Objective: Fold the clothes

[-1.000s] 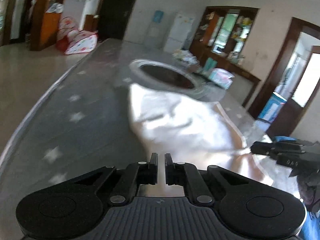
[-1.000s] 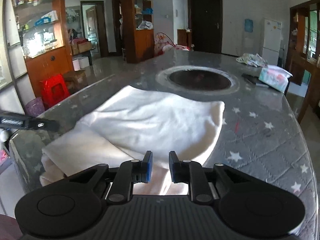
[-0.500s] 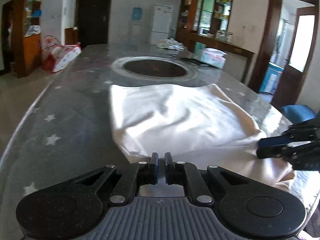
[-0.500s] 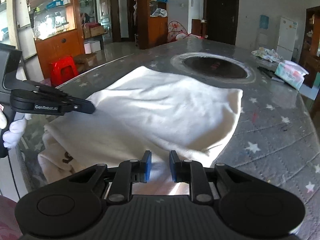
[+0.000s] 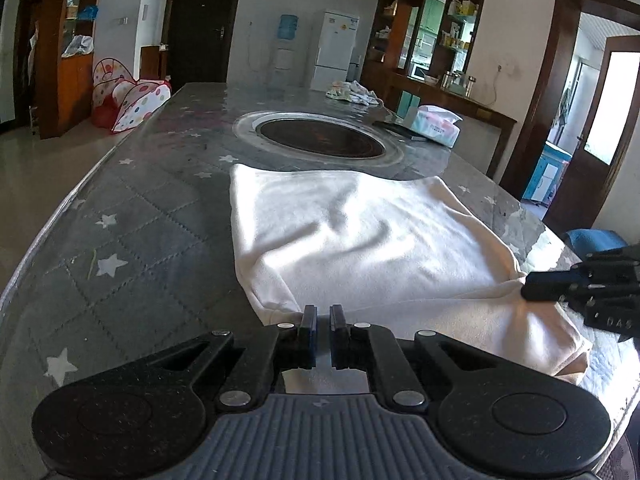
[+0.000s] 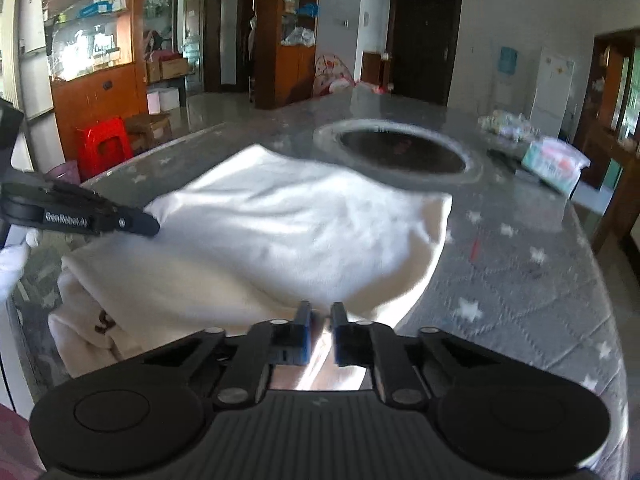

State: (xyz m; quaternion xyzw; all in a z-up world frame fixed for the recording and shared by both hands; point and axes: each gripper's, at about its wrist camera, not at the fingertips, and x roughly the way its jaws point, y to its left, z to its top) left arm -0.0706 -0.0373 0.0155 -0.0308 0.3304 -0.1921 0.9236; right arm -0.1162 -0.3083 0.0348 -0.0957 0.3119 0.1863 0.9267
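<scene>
White garment (image 5: 360, 240) found lying on the grey star-patterned surface (image 5: 132, 220), just on the near side of the round inset ring (image 5: 320, 140), its far edge almost touching that ring. Already doubled over: upper layer folded across a lower layer, which shows on the side away from the ring. Creases remaining across the top.

Left hand-held gripper (image 5: 323, 322) nearly closed at the garment's near edge, a narrow gap between the fingers; cloth visible beneath, actual pinch not confirmed. Right hand-held gripper (image 6: 320, 316) likewise at the near edge, narrow gap, grip not confirmed.

Judged partway complete: one fold done, at least one further fold and smoothing outstanding. Tissue pack (image 5: 436, 126) noted beyond the ring, well apart from the garment.
</scene>
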